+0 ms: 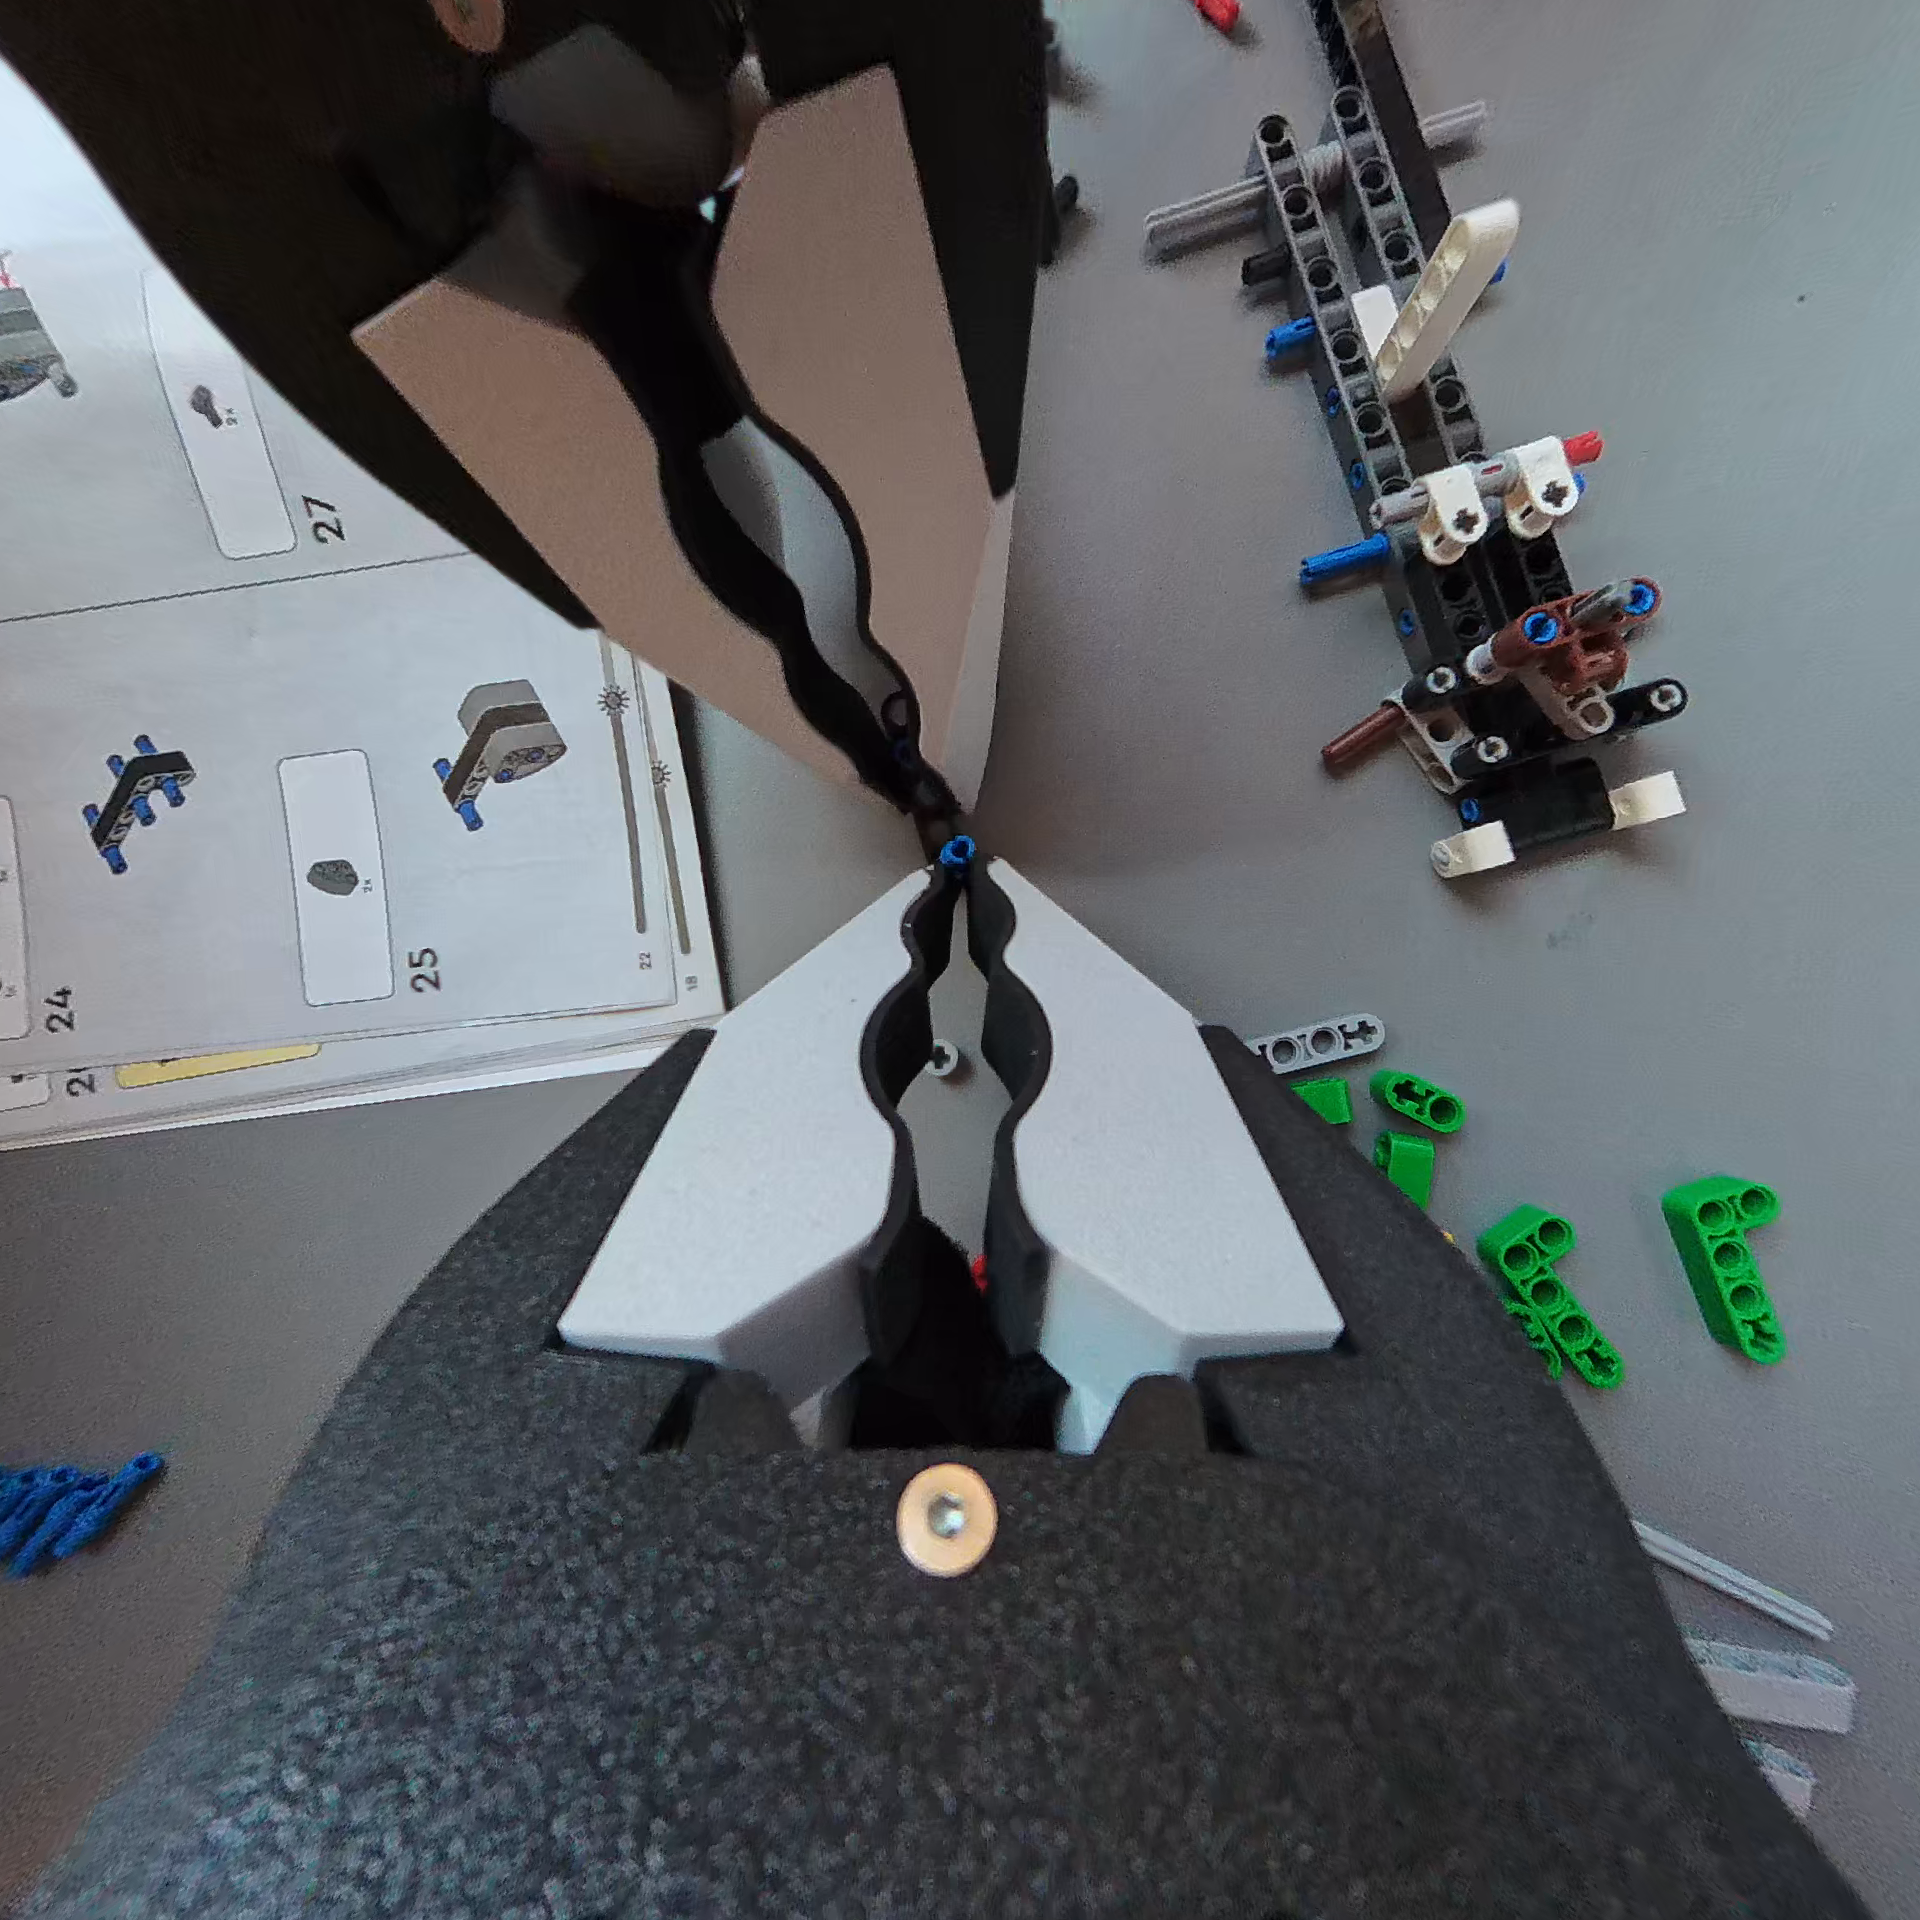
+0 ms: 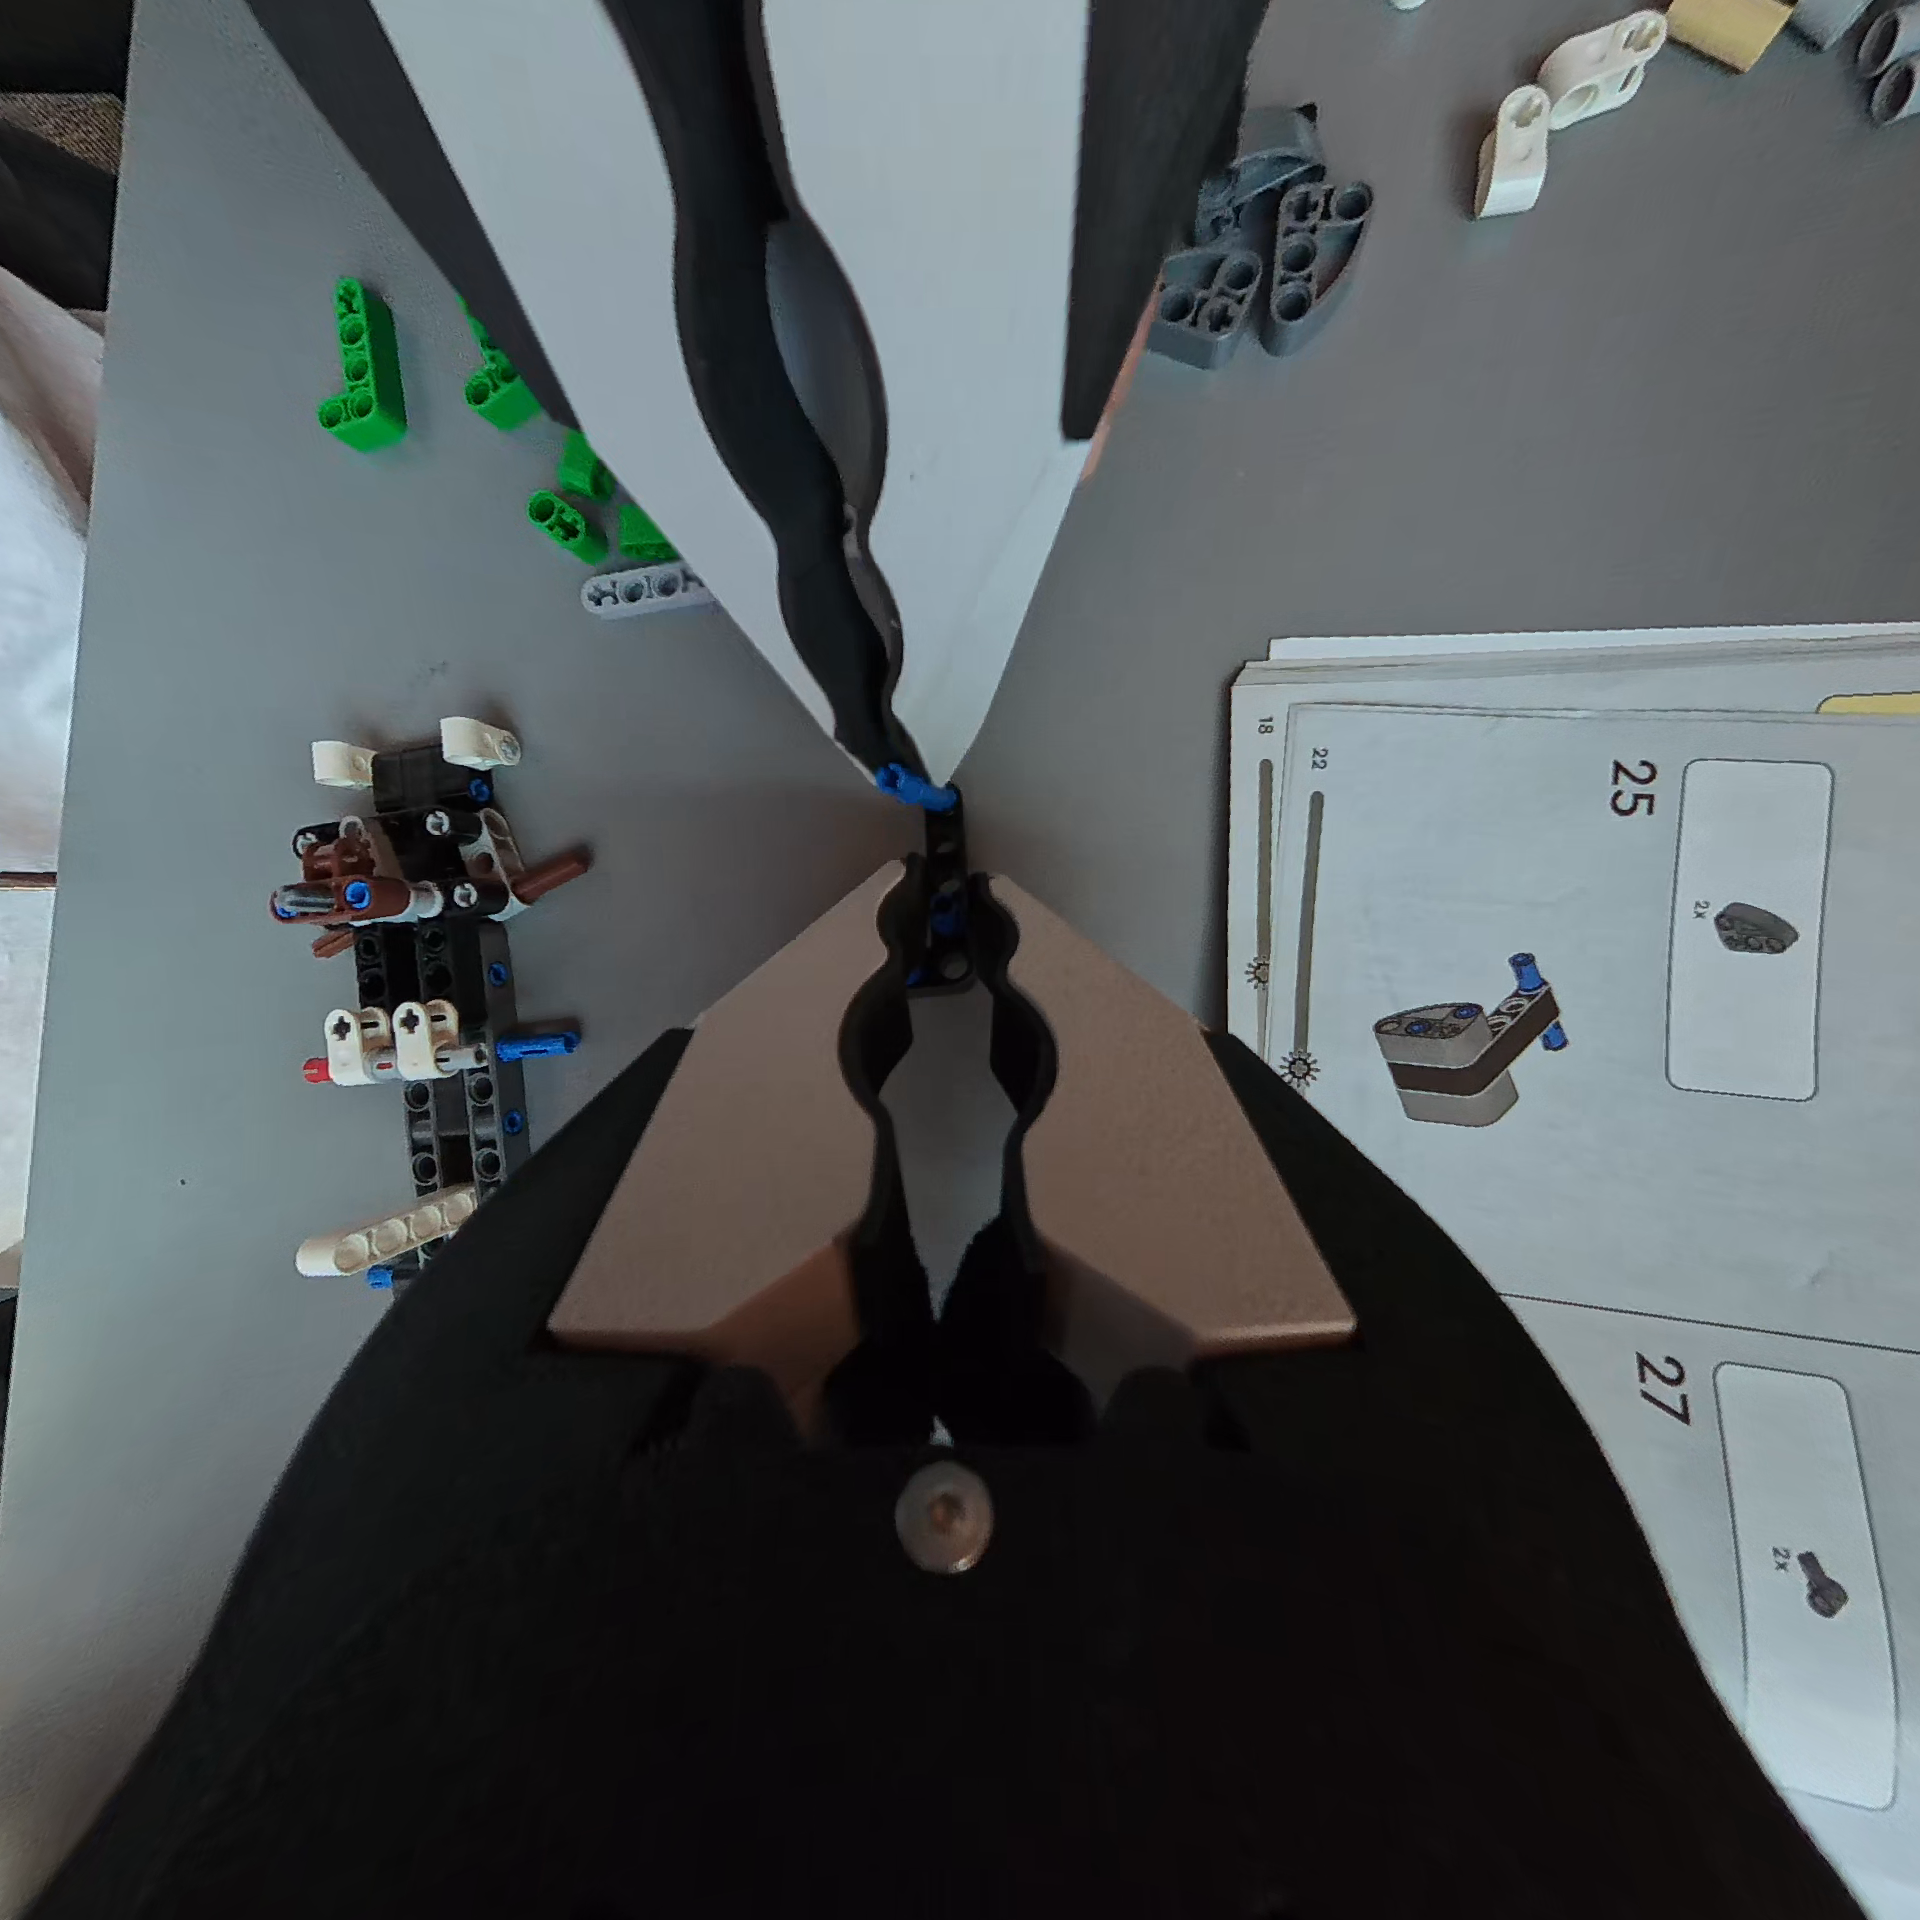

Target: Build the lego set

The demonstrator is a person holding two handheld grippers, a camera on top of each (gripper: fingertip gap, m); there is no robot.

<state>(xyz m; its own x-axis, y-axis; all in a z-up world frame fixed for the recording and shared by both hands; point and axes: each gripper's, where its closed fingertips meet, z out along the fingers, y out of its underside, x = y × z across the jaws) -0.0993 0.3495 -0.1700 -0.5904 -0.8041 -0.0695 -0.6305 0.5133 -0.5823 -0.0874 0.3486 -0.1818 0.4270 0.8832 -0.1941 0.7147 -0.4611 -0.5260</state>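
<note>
Left gripper (image 1: 956,868) pinches blue pin (image 1: 956,852) tip-to-tip facing right gripper (image 2: 943,883).

The left gripper (image 1: 954,868) has a grainy, matt black plastic body, smooth matt grey fingers (image 1: 790,1122) and a shiny metal screw (image 1: 945,1519). At 10 o'clock lies a smooth paper instruction booklet (image 1: 343,831). At 2 o'clock, on the matt grey table (image 1: 1195,727), the brick model (image 1: 1455,520) looks glossy plastic, as do the green beams (image 1: 1725,1262) at 4 o'clock.

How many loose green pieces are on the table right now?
5 visible in the left wrist view: two L-beams and three small pieces beside the left gripper. It may hide more.
</note>
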